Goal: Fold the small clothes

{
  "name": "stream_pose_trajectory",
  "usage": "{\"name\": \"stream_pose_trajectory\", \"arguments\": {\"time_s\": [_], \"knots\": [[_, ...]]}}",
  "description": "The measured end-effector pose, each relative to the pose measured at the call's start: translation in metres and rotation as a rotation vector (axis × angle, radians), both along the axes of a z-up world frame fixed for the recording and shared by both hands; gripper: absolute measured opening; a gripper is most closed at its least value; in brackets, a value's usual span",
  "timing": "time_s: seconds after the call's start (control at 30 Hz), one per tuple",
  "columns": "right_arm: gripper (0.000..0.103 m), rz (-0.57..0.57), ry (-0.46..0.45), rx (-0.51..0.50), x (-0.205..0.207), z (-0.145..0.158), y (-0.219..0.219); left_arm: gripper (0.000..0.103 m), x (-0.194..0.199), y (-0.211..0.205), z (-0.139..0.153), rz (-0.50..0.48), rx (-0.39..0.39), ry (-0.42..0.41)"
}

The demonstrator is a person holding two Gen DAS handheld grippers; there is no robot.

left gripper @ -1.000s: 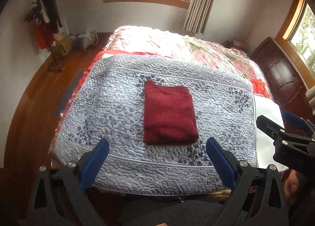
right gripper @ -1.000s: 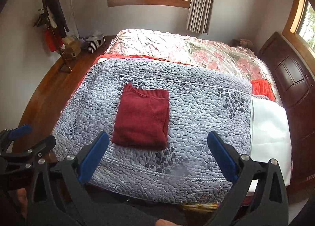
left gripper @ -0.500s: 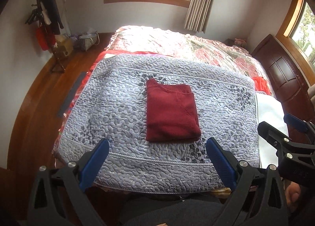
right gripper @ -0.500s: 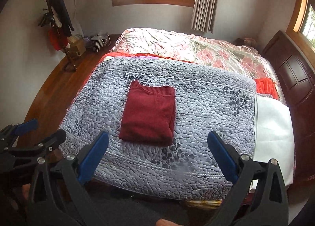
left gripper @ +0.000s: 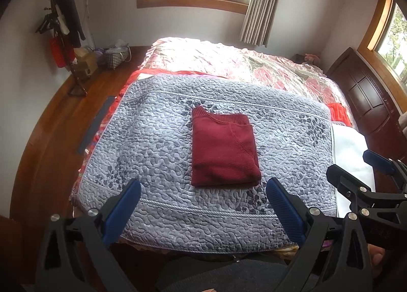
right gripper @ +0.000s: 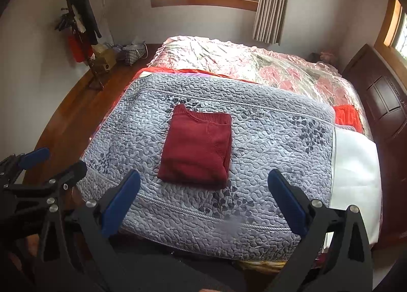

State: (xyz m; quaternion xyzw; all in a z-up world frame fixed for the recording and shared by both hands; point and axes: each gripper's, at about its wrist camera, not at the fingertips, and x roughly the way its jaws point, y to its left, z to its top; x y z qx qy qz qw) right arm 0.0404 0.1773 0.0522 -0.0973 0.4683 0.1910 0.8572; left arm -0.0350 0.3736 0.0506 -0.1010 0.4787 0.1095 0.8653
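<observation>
Bedroom, wood floor [left gripper: 48, 139], two windows, coat stand [left gripper: 63, 37] in the far left corner. The bed carries one grey quilted blanket [left gripper: 157, 144] over its near half; floral cover [left gripper: 229, 63] beyond it, white sheet [left gripper: 351, 144] along the right side, dark wooden headboard [left gripper: 368, 98] further right.

One red sweater [left gripper: 223, 149], folded to a neat rectangle, lies flat at about the middle of the blanket, ribbed collar toward the far side. Bare quilt on all four sides of it; widest margins left and right, a narrower strip between its near edge and the blanket's near hem.

Two tongs, both held off the near edge of the bed, pointing in over it, neither touching cloth. Left gripper [left gripper: 203, 200]: blue-padded fingers [left gripper: 122, 210] spread wide, nothing between them. Right gripper [right gripper: 203, 198]: likewise wide, holding nothing, and level beside the left one. Part of a hand [left gripper: 376, 259] shows behind the right tool.
</observation>
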Motion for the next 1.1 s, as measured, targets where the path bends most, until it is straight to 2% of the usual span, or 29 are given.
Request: {"name": "stream_pose_trajectory", "arguments": {"time_s": [0.2, 1.1], "knots": [[0.099, -0.014, 0.028, 0.024, 0.005, -0.005, -0.006, 0.099, 0.004, 0.001, -0.005, 0.007, -0.005, 0.019], [0.099, -0.015, 0.032, 0.020, 0.013, -0.007, 0.001, 0.099, 0.012, 0.010, -0.005, 0.011, -0.013, 0.020]]}}
